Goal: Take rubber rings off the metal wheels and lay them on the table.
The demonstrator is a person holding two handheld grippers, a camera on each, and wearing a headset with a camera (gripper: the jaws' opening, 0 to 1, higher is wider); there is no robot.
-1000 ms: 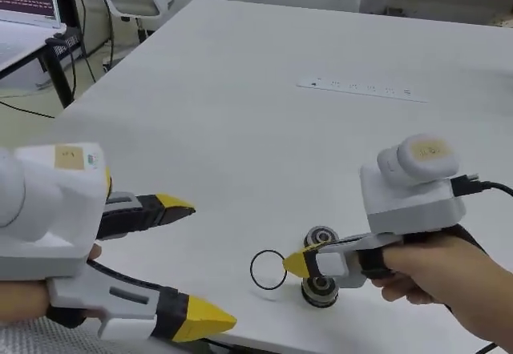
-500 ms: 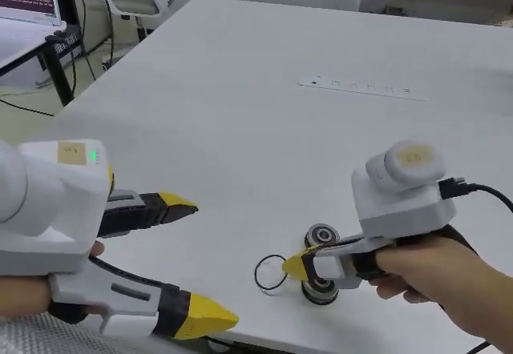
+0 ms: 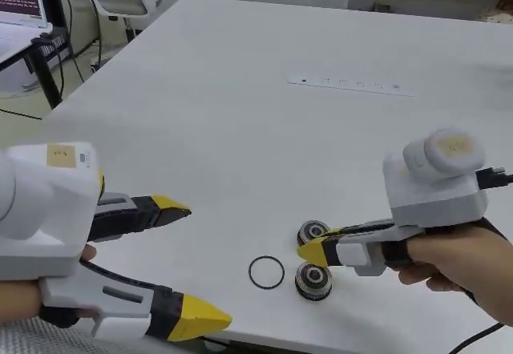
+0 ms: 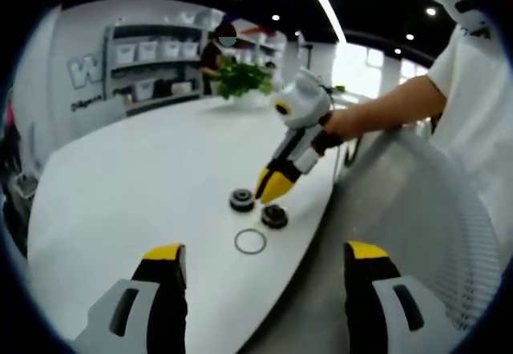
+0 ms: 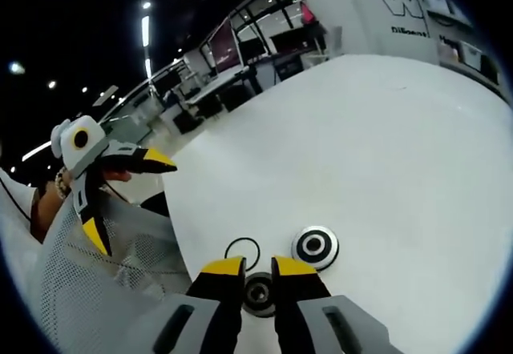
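Two metal wheels [image 3: 313,232] [image 3: 313,280] sit close together near the table's front edge. A thin black rubber ring [image 3: 266,272] lies flat on the table just left of them, touching neither. My right gripper [image 3: 309,251] hovers over the gap between the wheels, its jaws a narrow gap apart with nothing in them. In the right gripper view the gripper [image 5: 258,267] is over the nearer wheel [image 5: 259,292], with the ring [image 5: 242,250] and the other wheel [image 5: 314,246] beyond. My left gripper [image 3: 188,263] is wide open, well left of the ring [image 4: 250,241].
A white power strip [image 3: 353,86] lies across the far middle of the white table [image 3: 224,114]. The front table edge [image 3: 264,339] runs just below the wheels. A chair and a desk with a screen stand off the far left corner.
The ring, lifted at one side by my right gripper half a second ago, now lies flat and free. The right gripper has drawn back to the right. The left gripper stays put.
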